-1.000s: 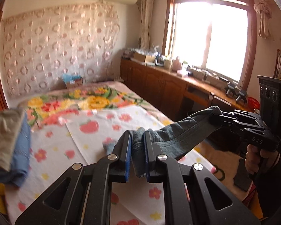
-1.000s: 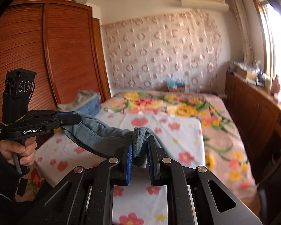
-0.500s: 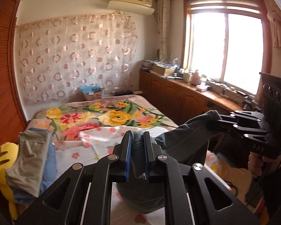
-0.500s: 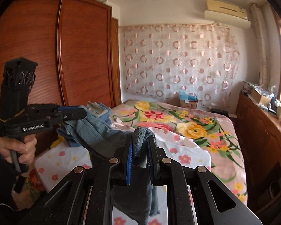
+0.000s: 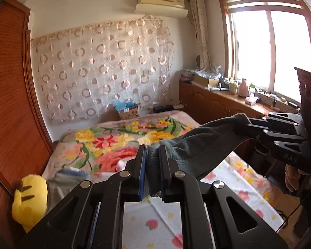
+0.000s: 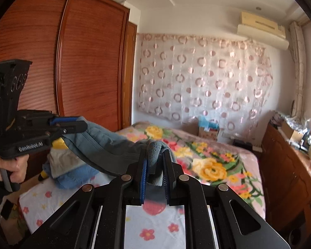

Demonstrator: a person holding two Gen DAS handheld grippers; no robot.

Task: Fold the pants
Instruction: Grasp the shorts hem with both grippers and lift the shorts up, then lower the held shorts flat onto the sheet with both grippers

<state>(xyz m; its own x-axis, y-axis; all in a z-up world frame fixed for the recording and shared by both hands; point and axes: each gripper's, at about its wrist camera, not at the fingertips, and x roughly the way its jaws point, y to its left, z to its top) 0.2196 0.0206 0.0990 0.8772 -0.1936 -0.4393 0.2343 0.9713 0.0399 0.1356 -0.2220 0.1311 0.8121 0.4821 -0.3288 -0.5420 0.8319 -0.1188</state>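
Both pairs of fingers pinch bunched edges of the grey-blue pants [image 5: 199, 145]: your left gripper [image 5: 151, 166] holds one end, your right gripper [image 6: 155, 166] the other, with the cloth slung between them above the floral bed sheet [image 5: 238, 174]. Keep both grips firm and level, draw the span taut so the fabric hangs flat, then lower it squarely onto the sheet without letting a corner slip.

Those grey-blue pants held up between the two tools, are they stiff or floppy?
Probably floppy: the pants sag between the left tool and the right tool. Likely light, since pinched edges alone hold them. The cloth bunches softly at the pads, so hardly slippery.
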